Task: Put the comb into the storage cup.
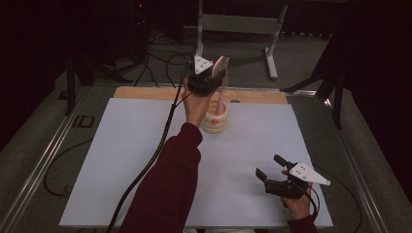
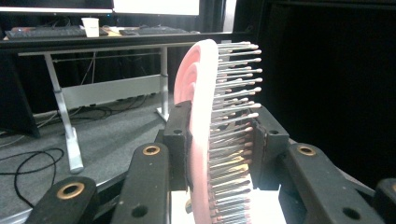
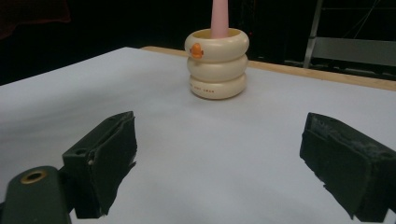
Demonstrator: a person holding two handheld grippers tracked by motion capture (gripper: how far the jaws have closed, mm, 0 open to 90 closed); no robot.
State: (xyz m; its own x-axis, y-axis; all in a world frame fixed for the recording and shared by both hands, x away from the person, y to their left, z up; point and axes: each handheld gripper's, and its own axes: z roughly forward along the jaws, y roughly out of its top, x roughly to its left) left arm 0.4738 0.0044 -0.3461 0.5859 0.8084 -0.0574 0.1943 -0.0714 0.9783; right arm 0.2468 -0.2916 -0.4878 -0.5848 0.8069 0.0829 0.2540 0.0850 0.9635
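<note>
L gripper [image 1: 214, 73] is up over the far edge of the white table sheet [image 1: 121, 160], jaws clamped on the head of a pink plastic hairbrush w/ metal bristles [image 2: 205, 116]. In the left gripper view one black jaw presses the smooth pink back, the other sits against the bristle side; the brush head stands upright and rises well above the jaws. From the high view its pink handle [image 1: 221, 99] runs down into a cream holder made of three stacked rings w/ a small orange mark [image 3: 217, 63]; the right gripper view shows the handle standing inside the holder's top ring. Holder sits on the sheet near the far wooden edge [image 1: 145, 92].

R gripper [image 1: 269, 167] is low, near the front right of the sheet, well apart from the holder, jaws spread wide w/ nothing between them, pointed toward the holder.
</note>
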